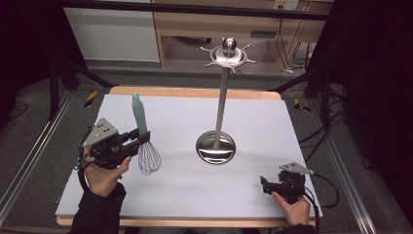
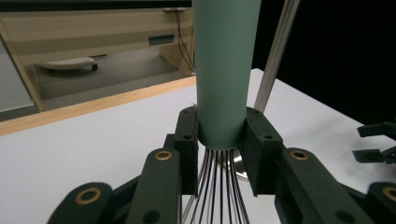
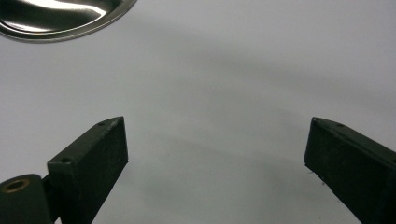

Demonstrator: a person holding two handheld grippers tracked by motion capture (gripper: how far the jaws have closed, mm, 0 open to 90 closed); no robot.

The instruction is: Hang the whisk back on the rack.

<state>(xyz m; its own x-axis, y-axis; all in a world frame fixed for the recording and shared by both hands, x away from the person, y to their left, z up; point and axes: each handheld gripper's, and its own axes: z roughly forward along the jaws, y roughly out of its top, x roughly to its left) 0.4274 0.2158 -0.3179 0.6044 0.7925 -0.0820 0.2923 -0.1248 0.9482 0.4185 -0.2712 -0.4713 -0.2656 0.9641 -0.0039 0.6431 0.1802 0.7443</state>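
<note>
A whisk with a pale green handle (image 1: 139, 113) and a wire head (image 1: 149, 158) stands upright, handle up, at the left of the white table. My left gripper (image 1: 141, 138) is shut on the bottom of that handle (image 2: 223, 70), just above the wires (image 2: 217, 186); both pads press its sides. A steel utensil stand has a round base (image 1: 215, 147), a tall pole (image 1: 222, 102) and a hooked crown (image 1: 228, 54) at the table's middle. My right gripper (image 1: 264, 184) rests at the front right, open, its jaws far apart over bare white surface (image 3: 219, 116).
The table has a white cover (image 1: 185, 195) with a wooden edge (image 1: 195, 91) at the far side. Metal rails (image 1: 29, 156) run along both sides of the table. The stand's base rim (image 3: 56, 23) lies ahead of the right gripper. Shelving (image 1: 219, 24) stands behind.
</note>
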